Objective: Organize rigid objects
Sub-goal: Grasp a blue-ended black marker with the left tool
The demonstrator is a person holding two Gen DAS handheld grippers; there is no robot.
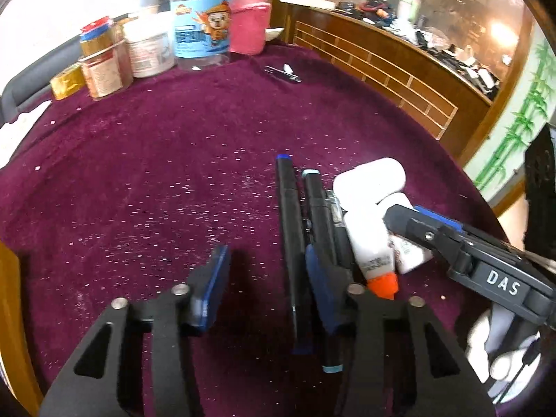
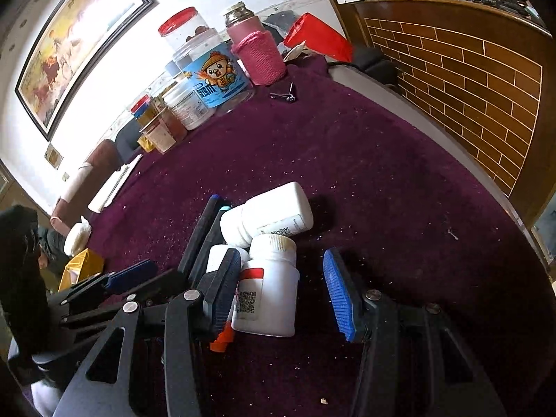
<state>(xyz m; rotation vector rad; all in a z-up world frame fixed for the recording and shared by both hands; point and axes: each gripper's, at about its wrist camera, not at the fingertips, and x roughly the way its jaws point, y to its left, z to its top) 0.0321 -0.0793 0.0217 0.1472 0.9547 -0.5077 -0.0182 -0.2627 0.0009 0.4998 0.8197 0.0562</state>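
Note:
Two black markers lie side by side on the purple cloth (image 1: 139, 173). One has blue caps (image 1: 288, 229), the other teal caps (image 1: 318, 205). My left gripper (image 1: 267, 292) is open; the blue-capped marker lies between its pads, close to the right one, with a wide gap to the left one. Beside the markers sit a white glue tube with an orange cap (image 1: 377, 264) and white bottles. My right gripper (image 2: 283, 295) is open around a white bottle with a red label (image 2: 267, 299). Its left pad is against the bottle and its right pad stands apart. Another white bottle (image 2: 267, 215) lies on its side behind.
At the table's back stand a cartoon-printed jar (image 1: 205, 31), a pink-sleeved bottle (image 1: 250, 24) and several smaller jars (image 1: 104, 69). A nail clipper (image 1: 281, 73) lies near them. A wooden slatted partition (image 1: 382, 69) runs along the right. A white-gloved hand (image 1: 493, 347) holds the right gripper.

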